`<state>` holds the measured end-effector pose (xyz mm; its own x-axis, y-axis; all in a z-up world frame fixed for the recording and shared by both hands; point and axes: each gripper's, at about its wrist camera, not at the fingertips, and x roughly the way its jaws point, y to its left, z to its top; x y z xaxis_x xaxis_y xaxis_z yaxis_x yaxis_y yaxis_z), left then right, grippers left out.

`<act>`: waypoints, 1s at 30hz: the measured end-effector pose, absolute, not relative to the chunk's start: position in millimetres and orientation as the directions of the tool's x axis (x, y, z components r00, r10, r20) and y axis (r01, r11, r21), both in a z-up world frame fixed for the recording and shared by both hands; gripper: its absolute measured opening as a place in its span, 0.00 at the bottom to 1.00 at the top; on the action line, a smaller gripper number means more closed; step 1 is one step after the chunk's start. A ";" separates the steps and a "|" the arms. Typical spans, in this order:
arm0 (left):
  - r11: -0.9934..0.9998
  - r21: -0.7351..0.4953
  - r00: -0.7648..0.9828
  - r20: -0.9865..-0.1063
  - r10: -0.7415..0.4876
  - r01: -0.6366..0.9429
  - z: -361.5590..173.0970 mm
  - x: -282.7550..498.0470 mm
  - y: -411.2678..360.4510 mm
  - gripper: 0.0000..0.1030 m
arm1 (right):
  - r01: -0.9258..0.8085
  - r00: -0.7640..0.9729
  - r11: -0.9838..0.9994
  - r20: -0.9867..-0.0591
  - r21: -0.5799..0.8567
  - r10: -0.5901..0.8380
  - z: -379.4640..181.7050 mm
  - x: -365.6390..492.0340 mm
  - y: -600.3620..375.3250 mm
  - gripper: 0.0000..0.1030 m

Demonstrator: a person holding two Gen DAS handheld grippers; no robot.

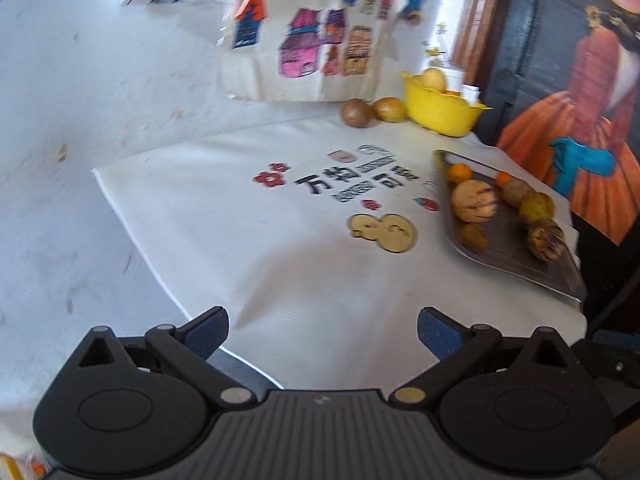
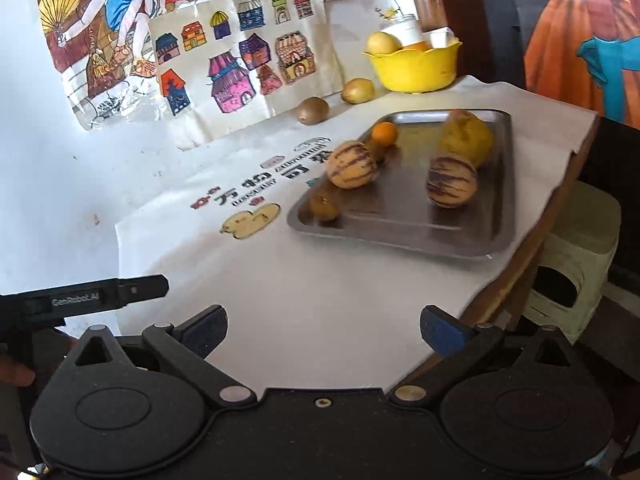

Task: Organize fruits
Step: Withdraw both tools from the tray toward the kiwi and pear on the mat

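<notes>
A steel tray [image 2: 400,232] [image 1: 516,264] lies on the white cloth and holds several fruits: two striped melons [image 2: 351,164] [image 2: 451,181], a small orange [image 2: 385,133], a yellow fruit [image 2: 466,136] and a brown one [image 2: 323,207]. A yellow bowl [image 2: 414,68] [image 1: 440,110] with more fruit stands at the back. Two kiwis [image 2: 313,110] [image 2: 357,90] lie loose beside it. My left gripper [image 1: 322,330] and my right gripper [image 2: 323,330] both hang open over the cloth's near part, nothing between their fingers, well short of the tray.
Children's drawings [image 2: 240,64] lean against the white wall behind the cloth [image 2: 320,300]. The table's right edge [image 2: 532,256] drops off to a pale green stool [image 2: 576,256]. Part of the left tool [image 2: 92,296] shows at the right view's left side.
</notes>
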<state>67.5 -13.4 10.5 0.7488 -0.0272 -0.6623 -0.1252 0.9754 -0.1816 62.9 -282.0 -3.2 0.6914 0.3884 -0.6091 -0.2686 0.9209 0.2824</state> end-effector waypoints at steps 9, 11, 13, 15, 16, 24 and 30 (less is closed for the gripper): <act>0.968 -0.171 0.755 -0.655 0.027 -0.183 24.2 88.0 8.7 1.00 | -0.281 0.567 0.868 -0.658 0.410 0.495 2.9 110.5 -268.8 1.00; 0.970 -0.153 0.759 -0.649 0.043 -0.186 28.0 94.2 11.5 1.00 | -0.273 0.559 0.865 -0.662 0.421 0.499 5.0 119.9 -268.7 1.00; 0.974 -0.130 0.763 -0.644 0.059 -0.185 31.0 100.3 12.8 1.00 | -0.266 0.555 0.862 -0.663 0.431 0.502 8.0 129.8 -270.4 1.00; 0.977 -0.104 0.766 -0.638 0.078 -0.186 34.6 107.7 13.6 1.00 | -0.256 0.555 0.864 -0.665 0.434 0.499 11.8 140.4 -271.8 1.00; 0.978 -0.094 0.767 -0.636 0.085 -0.187 36.0 111.1 13.9 1.00 | -0.254 0.557 0.865 -0.667 0.432 0.496 15.6 144.7 -272.6 1.00; 0.993 -0.018 0.785 -0.614 0.084 -0.120 45.7 150.9 11.1 1.00 | -0.307 0.590 0.889 -0.665 0.339 0.457 53.4 185.4 -265.9 1.00; 0.998 0.058 0.804 -0.594 0.013 0.026 47.5 191.4 4.3 1.00 | -0.334 0.609 0.900 -0.664 0.282 0.434 89.1 239.7 -259.0 0.99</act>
